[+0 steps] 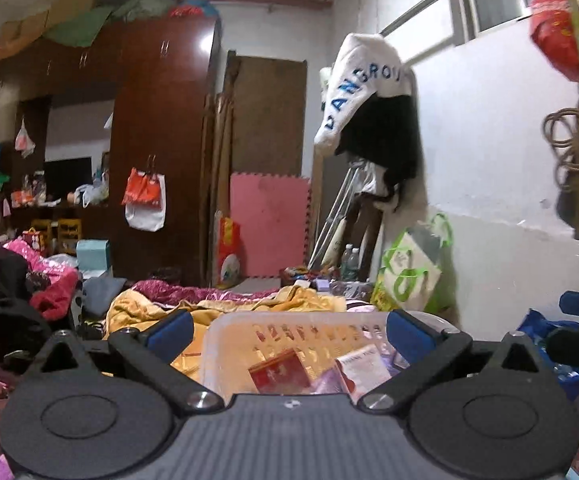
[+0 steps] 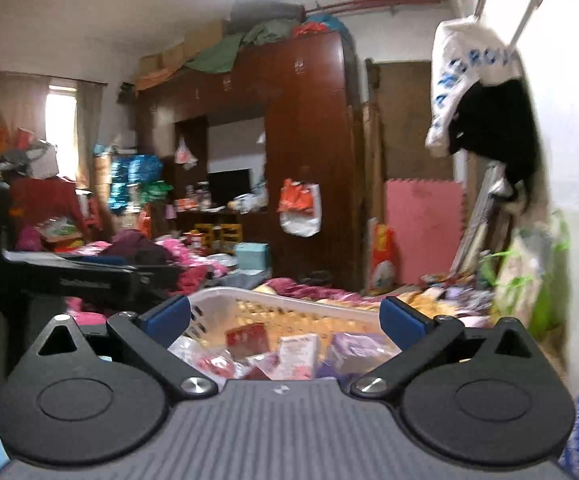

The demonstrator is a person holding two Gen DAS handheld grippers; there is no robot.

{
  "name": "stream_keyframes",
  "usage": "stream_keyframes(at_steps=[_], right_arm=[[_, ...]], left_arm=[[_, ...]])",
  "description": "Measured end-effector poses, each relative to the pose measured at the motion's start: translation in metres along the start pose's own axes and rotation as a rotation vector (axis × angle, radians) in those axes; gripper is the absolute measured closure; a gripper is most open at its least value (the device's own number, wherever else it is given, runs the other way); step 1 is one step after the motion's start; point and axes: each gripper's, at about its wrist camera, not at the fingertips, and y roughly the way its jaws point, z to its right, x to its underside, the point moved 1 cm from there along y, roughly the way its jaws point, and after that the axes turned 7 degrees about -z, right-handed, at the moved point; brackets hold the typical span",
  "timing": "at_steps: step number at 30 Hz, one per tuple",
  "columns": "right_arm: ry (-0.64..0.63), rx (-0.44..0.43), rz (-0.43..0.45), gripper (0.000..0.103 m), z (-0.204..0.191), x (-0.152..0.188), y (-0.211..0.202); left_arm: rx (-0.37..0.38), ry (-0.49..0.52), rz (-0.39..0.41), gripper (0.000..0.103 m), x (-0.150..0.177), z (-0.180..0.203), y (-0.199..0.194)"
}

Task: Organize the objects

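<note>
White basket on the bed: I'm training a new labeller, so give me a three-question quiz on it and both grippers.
1. True or false: the left gripper holds a box.
2. What stands in the basket? A) bottles B) small boxes and packets C) shoes
3. Fill in: the red box lies ___ the basket.

Key: 1 false, the fingers are spread with nothing gripped, as on the right gripper. 2 B. 3 inside.

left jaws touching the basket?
Apart. Left wrist view: left gripper is open, jaws wide, and the white basket sits beyond and between them, a gap beside each blue pad.
</note>
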Motion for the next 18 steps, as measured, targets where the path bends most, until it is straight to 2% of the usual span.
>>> stream_keyframes(at_steps=[4, 5, 7, 9, 12, 16, 18], right_arm=[[-0.025, 0.166, -0.04, 0.0, -0.019, 0.024, -0.017], [-0.039, 0.167, -0.027, 0.0, -0.021, 0.03, -0.022], [0.01, 0.167, 0.005, 0.0, -0.018, 0.04, -0.027], [0.047, 0.173, -0.01, 0.0, -0.012, 0.042, -0.022], [0.025, 0.226, -0.081, 0.0, -0.003, 0.042, -0.012], [0.039, 0.298, -0.019, 0.0, 0.012, 0.054, 0.0], [0.098, 0.225, -0.029, 0.0, 0.024, 0.06, 0.007]], left_arm=[[-0.01, 0.01, 0.013, 0.0, 0.012, 0.012, -0.019], [-0.009, 0.01, 0.011, 0.0, 0.016, 0.016, -0.021], [0.015, 0.027, -0.002, 0.0, 0.023, 0.026, -0.025], [0.017, 0.044, -0.017, 0.0, 0.026, 0.035, -0.024], [0.011, 0.082, -0.026, 0.0, 0.034, 0.049, -0.023], [0.017, 0.14, -0.026, 0.0, 0.044, 0.061, -0.021], [0.007, 0.157, -0.034, 0.0, 0.047, 0.063, -0.016]])
